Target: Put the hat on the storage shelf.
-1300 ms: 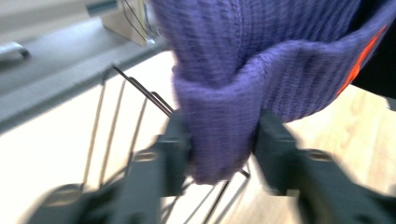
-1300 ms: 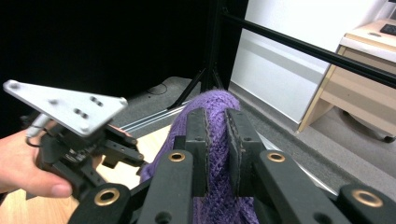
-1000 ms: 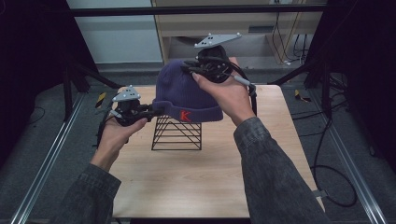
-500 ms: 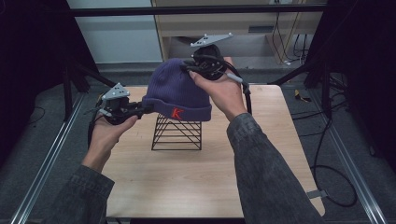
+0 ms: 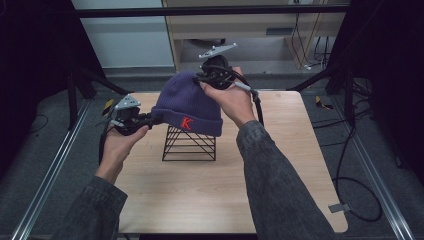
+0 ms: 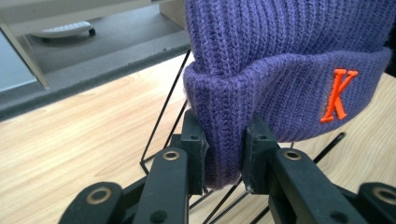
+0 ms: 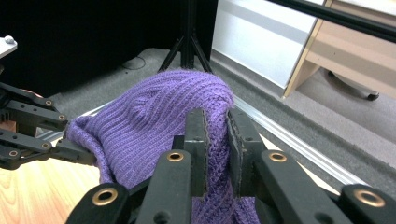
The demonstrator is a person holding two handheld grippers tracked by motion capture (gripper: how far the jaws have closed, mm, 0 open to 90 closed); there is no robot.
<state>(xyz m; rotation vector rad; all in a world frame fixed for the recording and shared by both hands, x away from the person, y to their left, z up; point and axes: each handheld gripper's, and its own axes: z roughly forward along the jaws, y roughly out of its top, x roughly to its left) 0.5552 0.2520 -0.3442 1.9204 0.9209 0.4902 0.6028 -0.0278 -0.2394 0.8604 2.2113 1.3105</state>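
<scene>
Two grippers clamp the purple beanie (image 5: 187, 105): left gripper (image 6: 224, 158) pinches its folded cuff, right gripper (image 7: 215, 140) its crown, stretching it just above the wire stand (image 5: 189, 145), seemingly for draping.

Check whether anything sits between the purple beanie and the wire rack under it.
Nothing visible does. The beanie hangs right over the black wire rack, pinched by the left gripper at its cuff and the right gripper at its crown.
</scene>
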